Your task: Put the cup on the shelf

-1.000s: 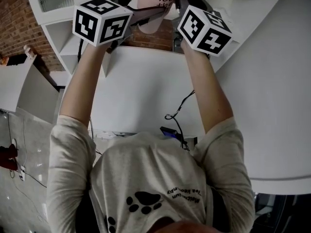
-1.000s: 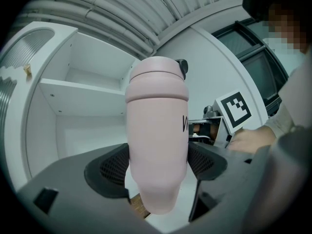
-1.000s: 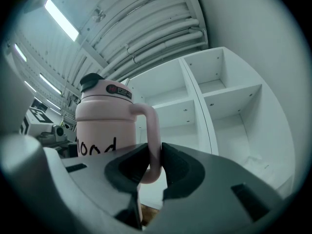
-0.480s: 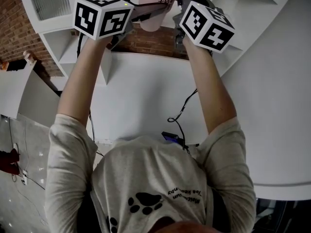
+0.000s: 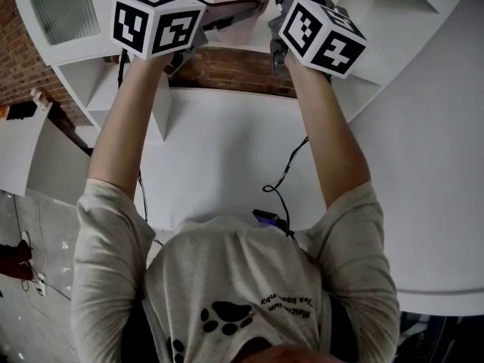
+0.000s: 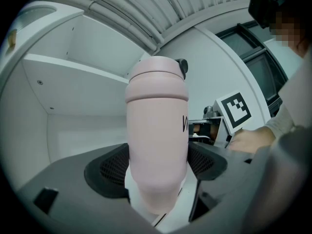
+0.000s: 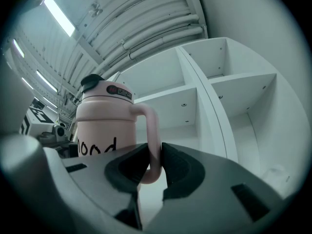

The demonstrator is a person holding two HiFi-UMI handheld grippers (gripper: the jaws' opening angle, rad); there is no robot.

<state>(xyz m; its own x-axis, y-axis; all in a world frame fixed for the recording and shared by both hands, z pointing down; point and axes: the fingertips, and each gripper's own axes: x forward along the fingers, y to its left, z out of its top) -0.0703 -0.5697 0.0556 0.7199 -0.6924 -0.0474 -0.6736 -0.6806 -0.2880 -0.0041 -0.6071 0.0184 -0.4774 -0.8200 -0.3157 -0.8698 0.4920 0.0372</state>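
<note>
A pink lidded cup (image 5: 243,2) with black lettering and a side handle is held high, at the top edge of the head view. My left gripper (image 5: 218,20) is shut on the cup's body (image 6: 157,130), with a pad on each side of it. My right gripper (image 7: 155,162) is shut on the cup's handle (image 7: 154,140). The cup (image 7: 103,126) stands upright, with its black spout on top. The white shelf (image 7: 219,82) with open compartments rises right behind the cup, and an empty compartment (image 6: 73,96) lies to the cup's left. The right gripper's marker cube (image 6: 234,111) shows beyond the cup.
Below my arms lies a white table (image 5: 227,157) with a black cable (image 5: 280,180) trailing over it. A brick wall (image 5: 242,70) shows behind the shelf (image 5: 91,59). A curved white surface (image 5: 423,165) fills the right side. A ribbed ceiling with light strips (image 7: 58,16) is overhead.
Both grippers and the cup have moved slightly up and farther away in the head view. The cup now sits more at the frame's top edge. Both grips are unchanged.
</note>
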